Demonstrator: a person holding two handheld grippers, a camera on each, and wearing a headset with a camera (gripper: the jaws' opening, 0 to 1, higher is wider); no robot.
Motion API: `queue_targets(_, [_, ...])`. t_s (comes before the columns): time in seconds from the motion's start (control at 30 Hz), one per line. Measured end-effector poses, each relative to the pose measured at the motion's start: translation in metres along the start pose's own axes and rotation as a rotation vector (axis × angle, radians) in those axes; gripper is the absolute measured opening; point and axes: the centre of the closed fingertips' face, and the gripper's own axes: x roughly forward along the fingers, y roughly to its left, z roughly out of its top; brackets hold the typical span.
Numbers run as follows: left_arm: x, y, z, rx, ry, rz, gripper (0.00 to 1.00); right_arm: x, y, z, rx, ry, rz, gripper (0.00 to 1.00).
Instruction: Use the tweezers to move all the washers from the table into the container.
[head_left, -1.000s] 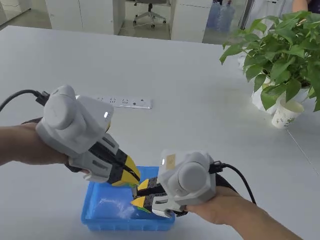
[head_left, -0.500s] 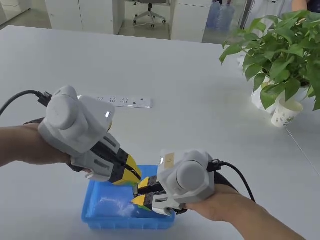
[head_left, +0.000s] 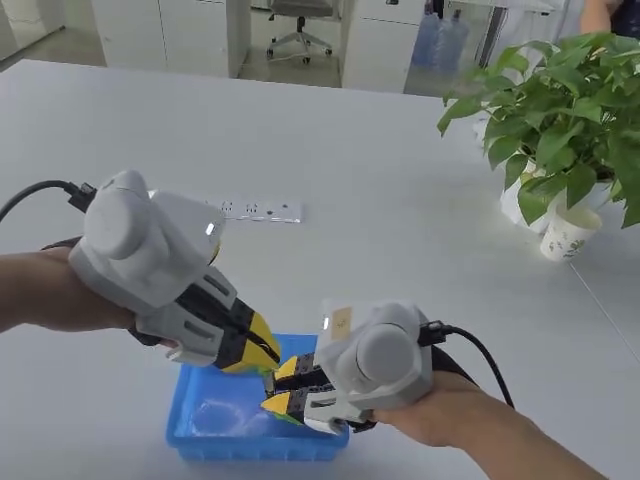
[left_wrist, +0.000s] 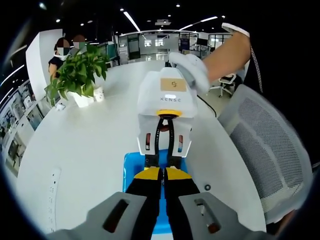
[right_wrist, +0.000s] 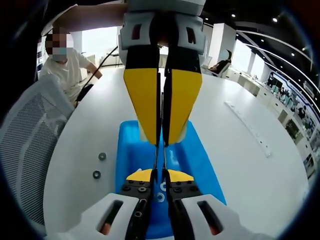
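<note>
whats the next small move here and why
Probably lift the tweezers clear of the blue container and carry them toward the two washers on the table beside it; the left claw and right claw both grip the tweezers over the container.

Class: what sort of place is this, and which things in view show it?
Probably an open-plan office: a large white table with a power strip, a potted plant, and a swivel chair beyond.

shallow blue rectangular plastic container (head_left: 215, 432) sits open on the table, at the near edge. two small metal ring washers (right_wrist: 160, 197) lie flat inside it. two more washers (right_wrist: 102, 156) lie flat on the table on its near side, apart from it. thin dark metal tweezers (right_wrist: 156, 157) run edge-on above the container.
</note>
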Motion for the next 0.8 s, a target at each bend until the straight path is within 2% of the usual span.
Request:
queue_targets(0.4, [-0.016,-0.010,0.014,0.000,-0.022,0.014,0.04,-0.013,0.008,0.018,-0.006,-0.035,-0.011,0.10])
queue_targets(0.8, [-0.026,-0.024,0.022,-0.009,-0.010,0.020,0.04,-0.024,0.023,0.030,-0.027,-0.044,-0.005,0.11])
